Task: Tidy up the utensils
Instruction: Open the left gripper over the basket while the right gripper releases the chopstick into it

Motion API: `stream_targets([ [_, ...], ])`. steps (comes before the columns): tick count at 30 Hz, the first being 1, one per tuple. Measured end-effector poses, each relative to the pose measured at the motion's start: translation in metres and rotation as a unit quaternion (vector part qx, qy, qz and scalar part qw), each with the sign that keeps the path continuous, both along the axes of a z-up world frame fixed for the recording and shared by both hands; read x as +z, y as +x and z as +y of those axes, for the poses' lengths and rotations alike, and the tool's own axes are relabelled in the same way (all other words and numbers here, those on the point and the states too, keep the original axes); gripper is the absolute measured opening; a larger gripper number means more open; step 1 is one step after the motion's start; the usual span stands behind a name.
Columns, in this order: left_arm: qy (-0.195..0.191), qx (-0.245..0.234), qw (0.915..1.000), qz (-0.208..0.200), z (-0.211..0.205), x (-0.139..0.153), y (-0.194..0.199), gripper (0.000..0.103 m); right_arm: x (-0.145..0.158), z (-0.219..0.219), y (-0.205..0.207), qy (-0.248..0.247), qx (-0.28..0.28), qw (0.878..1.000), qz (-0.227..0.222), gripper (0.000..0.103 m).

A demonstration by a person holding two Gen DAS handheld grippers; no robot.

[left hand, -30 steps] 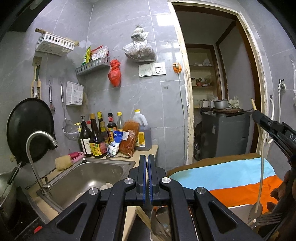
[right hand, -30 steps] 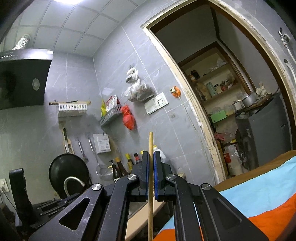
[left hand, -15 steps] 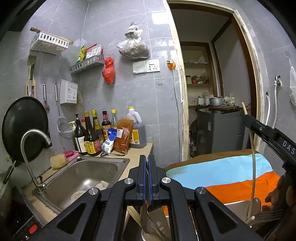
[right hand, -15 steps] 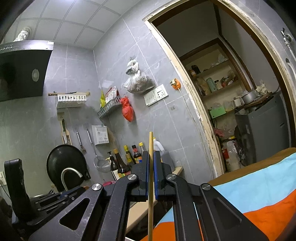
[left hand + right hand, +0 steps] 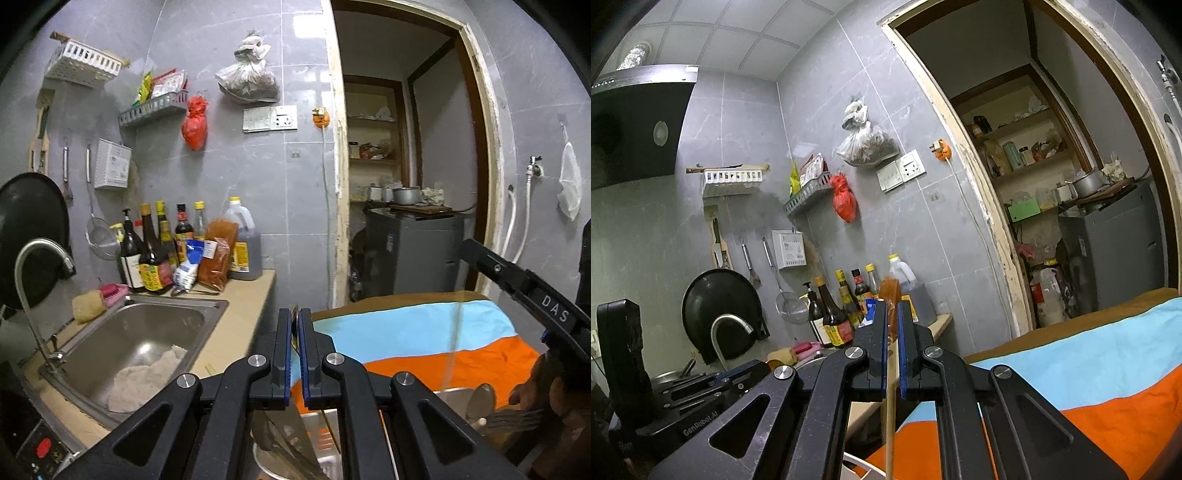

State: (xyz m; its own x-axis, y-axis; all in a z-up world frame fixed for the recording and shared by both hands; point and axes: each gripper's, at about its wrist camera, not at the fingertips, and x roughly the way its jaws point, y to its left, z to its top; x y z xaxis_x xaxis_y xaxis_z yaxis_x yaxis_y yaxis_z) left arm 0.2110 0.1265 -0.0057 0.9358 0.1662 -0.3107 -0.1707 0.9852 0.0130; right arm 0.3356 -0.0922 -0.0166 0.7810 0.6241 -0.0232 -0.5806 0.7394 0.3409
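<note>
Only from the left wrist, a fork [image 5: 513, 420] shows.

Both wrist views face tiled wall [image 5: 236, 177], doorway [image 5: 1052, 166].

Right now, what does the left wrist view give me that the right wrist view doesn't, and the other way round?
Only the left wrist view shows the sink basin, the metal utensils below the left gripper, and the spoon and fork by the person's hand. Only the right wrist view shows the range hood, the ceiling, and the wooden chopstick pinched in the right gripper. Both show the sauce bottles, the black pan, the faucet and the striped cloth.
</note>
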Motion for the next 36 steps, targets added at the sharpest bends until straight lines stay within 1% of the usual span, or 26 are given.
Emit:
stream_targets([
  [2, -0.013, -0.017, 0.9997, 0.008, 0.001, 0.001, 0.001, 0.007, 0.001, -0.002, -0.001, -0.003, 0.000, 1.000, 0.001, 0.008],
  [3, -0.021, -0.024, 0.9994, 0.010, 0.002, 0.001, 0.001, 0.008, 0.002, -0.003, -0.002, -0.004, -0.003, 1.000, 0.002, 0.013],
  [4, -0.029, -0.030, 0.9991, 0.011, 0.003, 0.001, 0.001, 0.013, 0.003, -0.004, -0.003, -0.003, -0.003, 1.000, 0.002, 0.022],
  [5, -0.040, -0.036, 0.9985, 0.012, 0.005, 0.001, 0.001, 0.021, 0.004, -0.006, -0.004, -0.001, -0.006, 1.000, 0.002, 0.028],
  [6, -0.052, -0.039, 0.9978, 0.012, 0.007, 0.002, 0.000, 0.024, 0.006, -0.008, -0.006, 0.001, -0.008, 1.000, 0.001, 0.037],
  [7, -0.065, -0.043, 0.9969, 0.012, 0.010, 0.002, -0.001, 0.028, 0.007, -0.009, -0.007, 0.002, -0.010, 1.000, 0.001, 0.038],
  [8, -0.073, -0.046, 0.9961, 0.013, 0.011, 0.002, -0.002, 0.028, 0.008, -0.011, -0.009, 0.001, -0.013, 1.000, 0.000, 0.038],
  [12, -0.086, -0.047, 0.9950, 0.018, 0.014, 0.004, -0.003, 0.031, 0.014, -0.017, -0.015, -0.011, -0.023, 1.000, 0.000, 0.038],
  [13, -0.089, -0.048, 0.9947, 0.019, 0.014, 0.005, -0.003, 0.033, 0.015, -0.019, -0.017, -0.013, -0.025, 1.000, -0.001, 0.038],
  [14, -0.090, -0.049, 0.9946, 0.019, 0.014, 0.006, -0.004, 0.038, 0.016, -0.020, -0.019, -0.016, -0.030, 0.999, 0.000, 0.039],
  [15, -0.093, -0.049, 0.9943, 0.018, 0.015, 0.007, -0.005, 0.042, 0.017, -0.024, -0.021, -0.017, -0.036, 0.999, 0.002, 0.044],
  [16, -0.097, -0.051, 0.9939, 0.016, 0.015, 0.008, -0.006, 0.047, 0.019, -0.025, -0.023, -0.017, -0.040, 0.999, 0.003, 0.046],
  [17, -0.100, -0.052, 0.9935, 0.014, 0.015, 0.010, -0.007, 0.050, 0.020, -0.028, -0.025, -0.019, -0.045, 0.999, 0.005, 0.046],
  [21, -0.102, -0.057, 0.9930, 0.016, 0.010, 0.013, -0.009, 0.052, 0.026, -0.037, -0.034, -0.033, -0.065, 0.997, 0.008, 0.046],
  [23, -0.100, -0.059, 0.9930, 0.020, 0.007, 0.015, -0.010, 0.060, 0.028, -0.040, -0.039, -0.041, -0.075, 0.996, 0.013, 0.048],
  [25, -0.097, -0.059, 0.9932, 0.023, 0.004, 0.016, -0.011, 0.066, 0.031, -0.044, -0.044, -0.049, -0.088, 0.995, 0.018, 0.053],
  [27, -0.096, -0.061, 0.9931, 0.026, 0.001, 0.017, -0.012, 0.071, 0.033, -0.049, -0.049, -0.058, -0.101, 0.993, 0.026, 0.054],
  [29, -0.096, -0.062, 0.9930, 0.029, -0.002, 0.018, -0.014, 0.083, 0.035, -0.054, -0.056, -0.070, -0.117, 0.990, 0.035, 0.059],
  [30, -0.094, -0.062, 0.9932, 0.029, -0.004, 0.018, -0.015, 0.086, 0.036, -0.057, -0.059, -0.075, -0.124, 0.989, 0.038, 0.065],
  [31, -0.093, -0.061, 0.9935, 0.027, -0.007, 0.019, -0.017, 0.093, 0.038, -0.060, -0.062, -0.080, -0.131, 0.987, 0.040, 0.067],
  [32, -0.092, -0.059, 0.9936, 0.026, -0.008, 0.019, -0.019, 0.096, 0.039, -0.064, -0.066, -0.085, -0.139, 0.986, 0.043, 0.071],
  [33, -0.092, -0.058, 0.9937, 0.024, -0.011, 0.019, -0.021, 0.101, 0.040, -0.068, -0.070, -0.089, -0.146, 0.984, 0.047, 0.074],
  [36, -0.088, -0.056, 0.9944, 0.019, -0.019, 0.020, -0.029, 0.103, 0.044, -0.079, -0.079, -0.103, -0.162, 0.980, 0.057, 0.078],
])
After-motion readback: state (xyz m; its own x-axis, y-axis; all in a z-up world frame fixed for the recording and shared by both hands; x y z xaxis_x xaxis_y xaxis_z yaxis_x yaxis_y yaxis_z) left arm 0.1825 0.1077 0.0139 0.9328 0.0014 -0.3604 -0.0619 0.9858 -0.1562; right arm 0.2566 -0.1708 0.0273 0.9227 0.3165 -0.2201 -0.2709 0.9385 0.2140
